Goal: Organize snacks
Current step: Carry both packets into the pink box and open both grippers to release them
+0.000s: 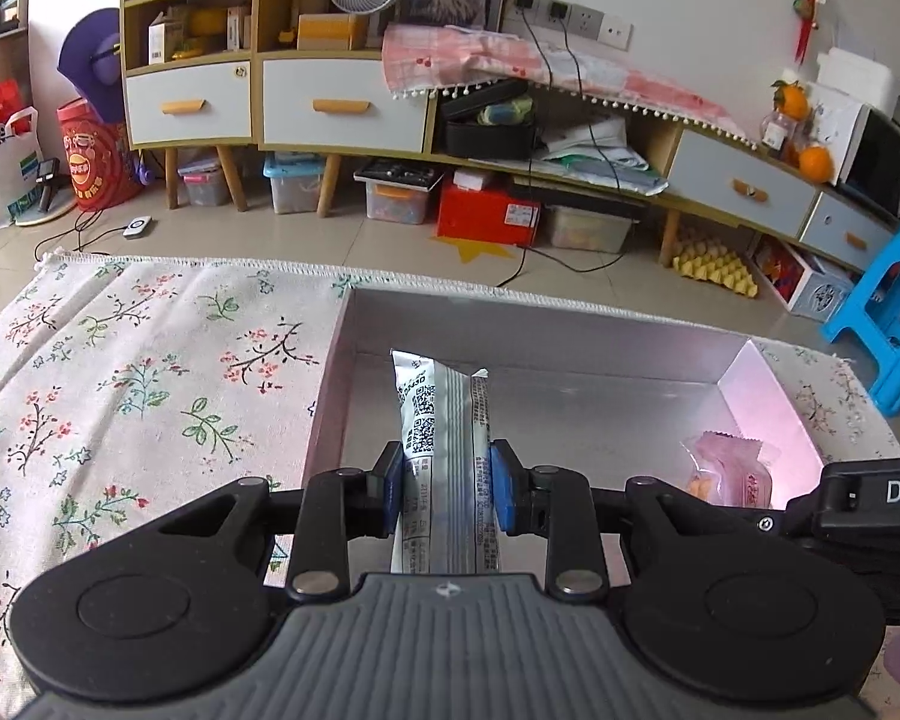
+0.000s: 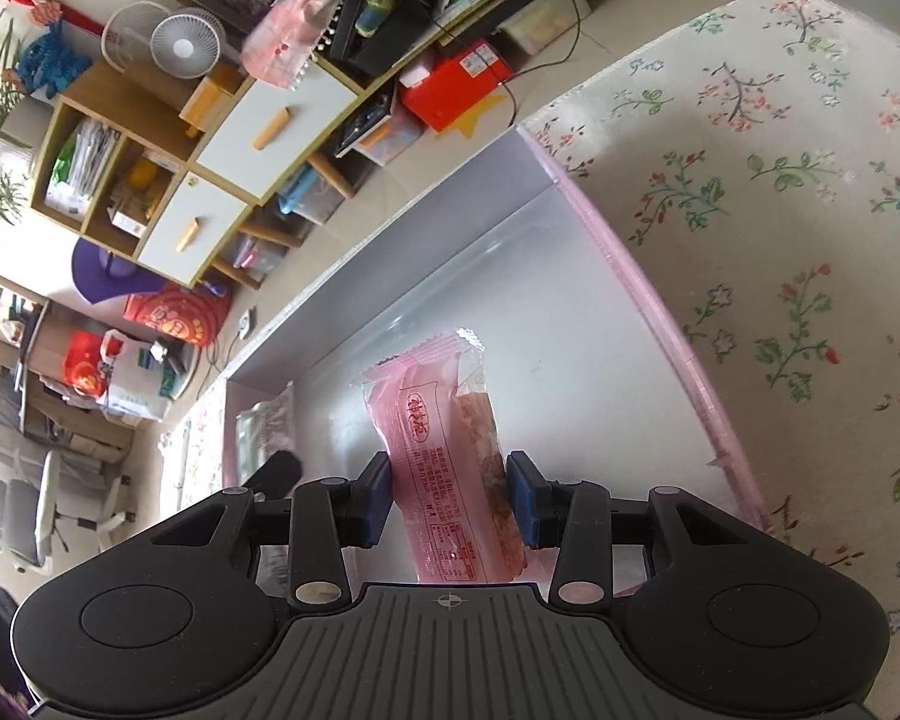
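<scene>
A shallow pink box with a grey inside (image 1: 570, 324) lies on a floral cloth. My left gripper (image 1: 448, 474) is shut on a white snack packet (image 1: 441, 414) with printed codes, held upright over the box's left part. In the same view the pink snack packet (image 1: 732, 468) shows at the right beside the other gripper's black body (image 1: 870, 498). In the right wrist view my right gripper (image 2: 450, 489) is shut on that pink snack packet (image 2: 438, 420), over the box's grey floor (image 2: 510, 276). A silvery packet (image 2: 264, 426) shows at the box's left end.
The floral cloth (image 1: 120, 372) spreads to the left of the box and past its right wall (image 2: 780, 180). Beyond the table edge stand a low cabinet with drawers (image 1: 306, 102), storage bins on the floor, and a blue stool (image 1: 888, 312).
</scene>
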Motion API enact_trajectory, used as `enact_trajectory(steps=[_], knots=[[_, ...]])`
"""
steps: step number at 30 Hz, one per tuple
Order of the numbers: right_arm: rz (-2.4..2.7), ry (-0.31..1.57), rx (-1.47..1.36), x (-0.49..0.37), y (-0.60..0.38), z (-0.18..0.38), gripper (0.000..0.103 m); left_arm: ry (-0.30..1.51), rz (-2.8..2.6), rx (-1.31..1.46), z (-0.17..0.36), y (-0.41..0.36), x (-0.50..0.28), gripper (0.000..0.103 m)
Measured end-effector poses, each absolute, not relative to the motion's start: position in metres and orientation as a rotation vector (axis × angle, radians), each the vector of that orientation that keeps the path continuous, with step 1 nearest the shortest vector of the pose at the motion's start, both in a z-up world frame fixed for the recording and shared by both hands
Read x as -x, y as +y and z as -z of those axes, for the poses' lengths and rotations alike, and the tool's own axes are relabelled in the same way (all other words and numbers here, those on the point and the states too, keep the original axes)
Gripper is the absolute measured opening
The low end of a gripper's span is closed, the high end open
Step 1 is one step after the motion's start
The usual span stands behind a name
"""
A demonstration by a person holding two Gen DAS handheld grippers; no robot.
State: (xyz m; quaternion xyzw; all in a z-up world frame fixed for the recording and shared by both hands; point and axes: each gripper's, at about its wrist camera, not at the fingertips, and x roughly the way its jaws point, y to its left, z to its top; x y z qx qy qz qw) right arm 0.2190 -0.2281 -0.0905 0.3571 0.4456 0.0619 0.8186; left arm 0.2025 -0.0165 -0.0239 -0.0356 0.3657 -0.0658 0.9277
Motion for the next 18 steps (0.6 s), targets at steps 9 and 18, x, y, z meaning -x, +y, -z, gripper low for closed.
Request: enact_trajectory(steps=[9, 18], knots=[[-0.160, 0.959, -0.754, -0.221, -0.228, 0.088, 0.057, 0.780, 0.129, 0.033, 0.024, -0.020, -0.203, 0.044], [-0.162, 0.908, -0.647, -0.208, -0.232, 0.058, 0.076, 0.790, 0.141, 0.027, 0.009, -0.016, -0.190, 0.068]])
